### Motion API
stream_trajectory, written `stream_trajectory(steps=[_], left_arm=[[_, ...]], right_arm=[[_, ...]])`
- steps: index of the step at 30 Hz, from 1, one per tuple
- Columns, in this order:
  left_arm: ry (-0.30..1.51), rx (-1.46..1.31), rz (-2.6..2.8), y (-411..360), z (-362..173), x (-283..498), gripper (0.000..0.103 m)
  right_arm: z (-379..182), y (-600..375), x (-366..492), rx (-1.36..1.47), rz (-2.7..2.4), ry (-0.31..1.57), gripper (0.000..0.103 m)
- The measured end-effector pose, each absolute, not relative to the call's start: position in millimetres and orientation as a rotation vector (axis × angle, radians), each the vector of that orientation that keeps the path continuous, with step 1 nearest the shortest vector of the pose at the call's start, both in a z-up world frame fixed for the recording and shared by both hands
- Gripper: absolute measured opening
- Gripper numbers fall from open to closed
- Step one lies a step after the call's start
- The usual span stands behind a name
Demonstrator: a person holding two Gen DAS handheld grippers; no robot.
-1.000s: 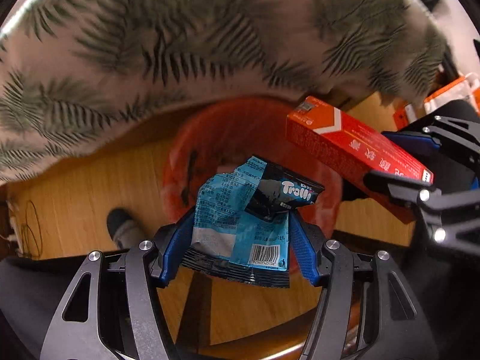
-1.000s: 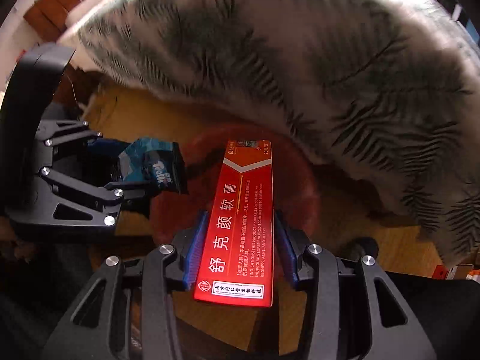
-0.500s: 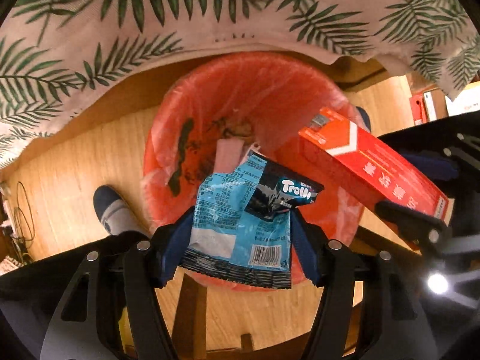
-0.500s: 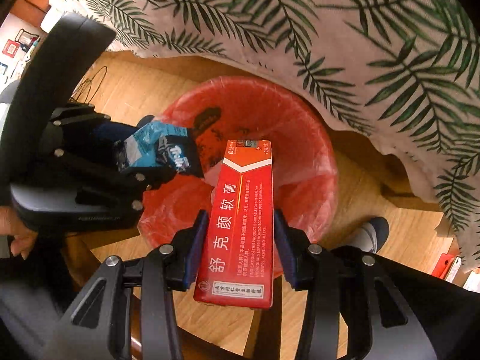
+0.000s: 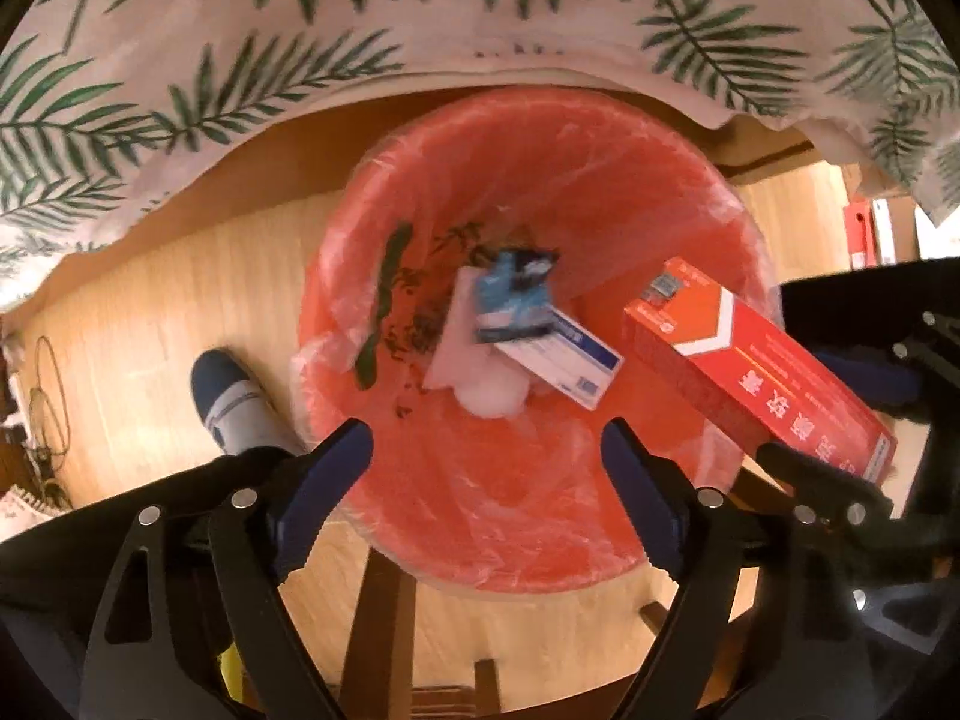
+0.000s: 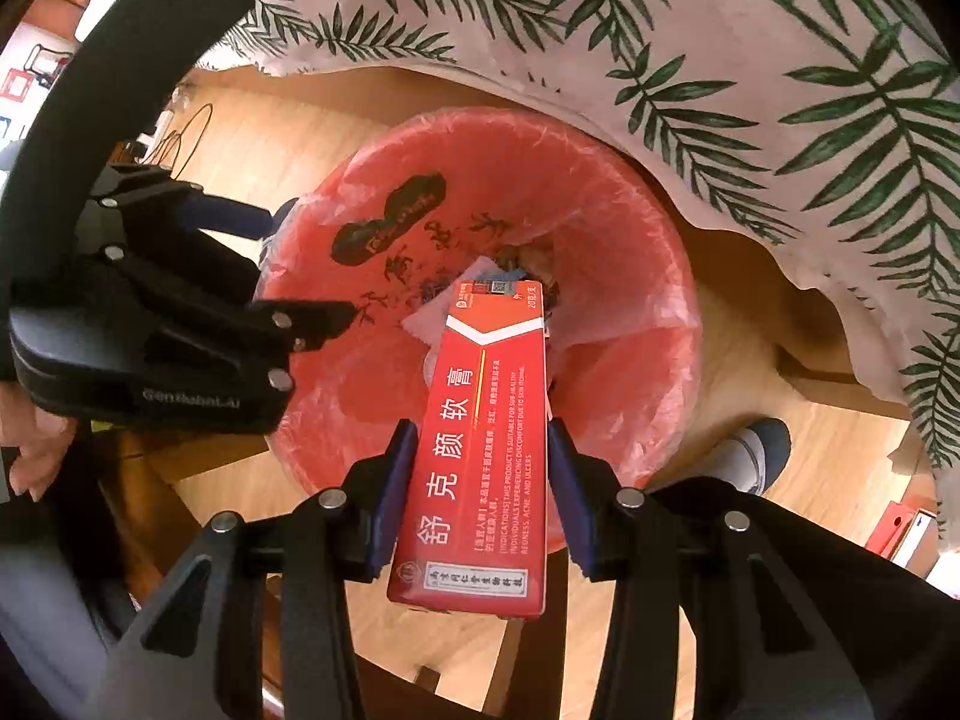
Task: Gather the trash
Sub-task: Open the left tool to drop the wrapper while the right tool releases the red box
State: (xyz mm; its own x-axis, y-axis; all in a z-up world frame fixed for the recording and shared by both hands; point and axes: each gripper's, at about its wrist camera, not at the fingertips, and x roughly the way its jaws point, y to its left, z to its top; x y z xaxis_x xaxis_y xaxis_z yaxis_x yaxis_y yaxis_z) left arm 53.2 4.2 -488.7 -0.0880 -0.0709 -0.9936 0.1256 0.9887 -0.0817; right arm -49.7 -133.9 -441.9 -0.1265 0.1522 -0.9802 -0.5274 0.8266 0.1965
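Left tool (image 5: 486, 456) spread wide, jaws just opened, nothing between them; blue wrapper (image 5: 513, 297) seen inside red bin (image 5: 540, 540). Right tool (image 6: 480, 468) pinching red box (image 6: 480, 450), held over bin mouth. Box best released only while centred above opening, clear of rim

I am counting one red bin (image 5: 540, 552), one red carton (image 6: 480, 456), one blue wrapper (image 5: 513, 300), one white-and-blue box (image 5: 570, 360), one white paper sheet (image 5: 456, 336), one socked foot (image 5: 231, 396) and two red binders (image 5: 867, 228).
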Motion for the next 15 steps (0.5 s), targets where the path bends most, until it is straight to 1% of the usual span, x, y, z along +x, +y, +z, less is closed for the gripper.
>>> stream_trajectory(steps=[3, 4, 6, 7, 15], left_arm=[[1.645, 0.038, -0.107, 12.2, -485.4, 54.9, 0.083], [1.645, 0.034, -0.089, 15.5, -484.1, 55.0, 0.085], [1.636, 0.03, -0.059, 21.0, -480.9, 53.8, 0.093], [1.632, 0.03, -0.041, 25.7, -480.1, 53.2, 0.094], [1.619, -0.008, 0.019, 47.8, -470.8, 45.1, 0.097]], right_arm=[[-446.8, -130.8, -47.9, -0.304, 0.604, 1.604, 0.044], [-448.0, -129.4, -47.4, -0.304, 0.607, 1.605, 0.044], [-451.1, -126.6, -45.8, -0.305, 0.613, 1.606, 0.044], [-452.7, -124.3, -44.7, -0.309, 0.616, 1.605, 0.044], [-460.2, -110.8, -43.6, -0.331, 0.656, 1.613, 0.045]])
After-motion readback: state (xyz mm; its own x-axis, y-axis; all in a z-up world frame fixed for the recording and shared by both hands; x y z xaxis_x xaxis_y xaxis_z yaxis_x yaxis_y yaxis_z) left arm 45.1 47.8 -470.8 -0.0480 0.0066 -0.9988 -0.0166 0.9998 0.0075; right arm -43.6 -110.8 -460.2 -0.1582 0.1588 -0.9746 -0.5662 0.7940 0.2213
